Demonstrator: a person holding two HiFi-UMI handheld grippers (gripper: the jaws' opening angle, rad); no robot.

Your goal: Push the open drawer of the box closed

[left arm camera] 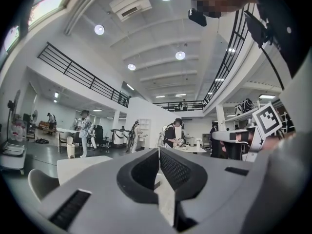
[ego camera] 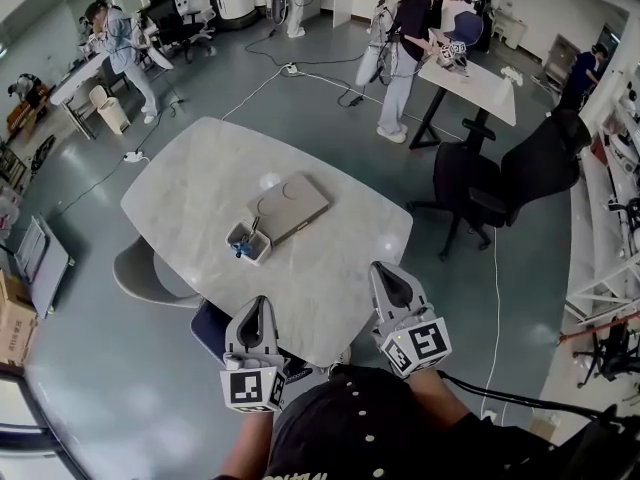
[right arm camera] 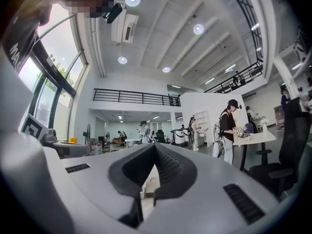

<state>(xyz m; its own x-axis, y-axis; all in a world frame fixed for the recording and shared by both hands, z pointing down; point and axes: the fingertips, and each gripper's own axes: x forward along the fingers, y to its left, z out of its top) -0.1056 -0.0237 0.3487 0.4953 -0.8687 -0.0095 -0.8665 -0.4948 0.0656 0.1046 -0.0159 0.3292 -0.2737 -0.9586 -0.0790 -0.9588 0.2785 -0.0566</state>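
A flat beige box [ego camera: 290, 205] lies in the middle of the white oval table [ego camera: 330, 268]. Its small drawer [ego camera: 248, 242] stands pulled out at the near left corner, with a blue item inside. My left gripper [ego camera: 258, 306] hovers at the table's near edge, well short of the drawer, its jaws shut on nothing. My right gripper [ego camera: 384, 270] is over the near right part of the table, also shut and empty. In the left gripper view the left gripper [left arm camera: 158, 151] has its pads meeting. The right gripper view shows the right gripper [right arm camera: 155, 147] the same way, with the box just visible below it.
A grey chair [ego camera: 140, 273] is tucked at the table's left side and a black office chair [ego camera: 510, 173] stands to the right. Several people work at desks at the back of the room. Cables [ego camera: 300, 76] run across the floor.
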